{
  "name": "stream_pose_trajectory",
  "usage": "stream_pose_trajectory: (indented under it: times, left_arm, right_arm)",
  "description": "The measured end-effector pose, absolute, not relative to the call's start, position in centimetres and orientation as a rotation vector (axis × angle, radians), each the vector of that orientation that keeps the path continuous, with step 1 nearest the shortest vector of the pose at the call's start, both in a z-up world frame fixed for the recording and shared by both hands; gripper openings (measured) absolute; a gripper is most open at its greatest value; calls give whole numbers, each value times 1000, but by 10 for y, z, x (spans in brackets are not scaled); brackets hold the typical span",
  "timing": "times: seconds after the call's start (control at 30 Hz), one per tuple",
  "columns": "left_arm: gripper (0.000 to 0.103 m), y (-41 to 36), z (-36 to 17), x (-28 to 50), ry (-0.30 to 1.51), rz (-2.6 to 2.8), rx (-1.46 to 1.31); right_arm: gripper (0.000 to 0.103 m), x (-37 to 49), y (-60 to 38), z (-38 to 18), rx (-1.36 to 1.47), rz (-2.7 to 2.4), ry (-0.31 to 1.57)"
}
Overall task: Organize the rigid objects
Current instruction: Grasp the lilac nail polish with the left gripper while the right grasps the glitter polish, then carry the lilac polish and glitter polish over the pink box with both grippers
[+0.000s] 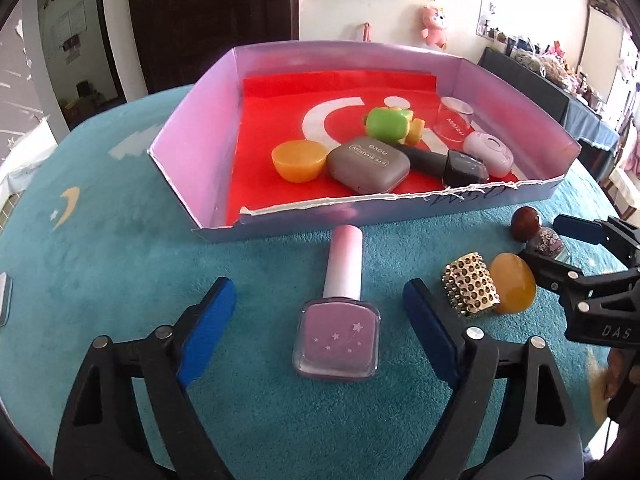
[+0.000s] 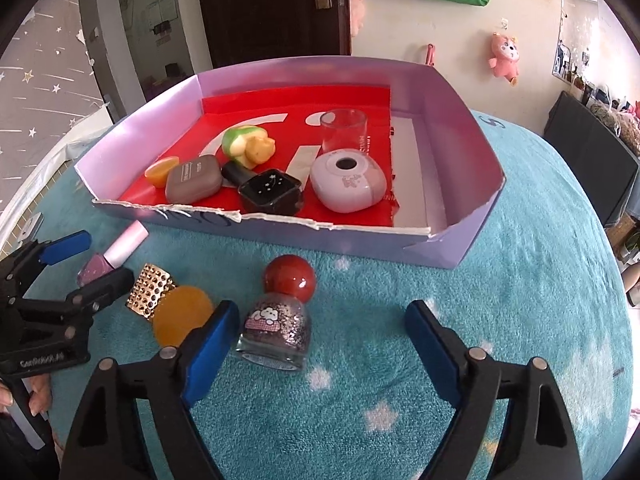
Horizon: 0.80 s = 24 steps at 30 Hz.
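L gripper (image 1: 320, 320) jaws spread, pink bottle (image 1: 338, 328) lying btwn pads, not touched. R gripper (image 2: 320, 340) jaws spread too, glitter bottle (image 2: 280, 320) upright just beside its left pad. Tray (image 2: 280, 232) ahead of both, w/ other items inside.

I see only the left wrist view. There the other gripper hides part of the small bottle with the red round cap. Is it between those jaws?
Observer: Yes. The glitter bottle stands between the open jaws of the right gripper, near the pad on the picture's left.
Operator: Is it held?
Observer: No; the other pad is well clear of it.
Operator: Is room left in the tray?
Observer: Yes; in the tray, the white floor right of the red sheet holds nothing.
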<state>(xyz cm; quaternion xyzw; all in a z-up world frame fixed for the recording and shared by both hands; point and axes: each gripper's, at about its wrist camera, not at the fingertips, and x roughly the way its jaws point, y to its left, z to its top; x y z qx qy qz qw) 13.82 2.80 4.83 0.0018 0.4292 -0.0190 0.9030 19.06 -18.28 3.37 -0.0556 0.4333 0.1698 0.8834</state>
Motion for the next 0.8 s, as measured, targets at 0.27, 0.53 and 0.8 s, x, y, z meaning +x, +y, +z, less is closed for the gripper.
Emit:
stream_pose_trajectory:
  times: [0.27, 0.53, 0.8]
  left_arm:
    - [70, 27, 47, 140, 894, -65, 12]
    - [33, 28, 50, 140, 883, -102, -4]
    - [32, 28, 57, 134, 859, -108, -13]
  right_arm:
    - [86, 191, -178, 32, -136, 345, 901]
    - [68, 188, -177, 32, -150, 351, 890]
    - [33, 178, -174, 37, -160, 398, 868]
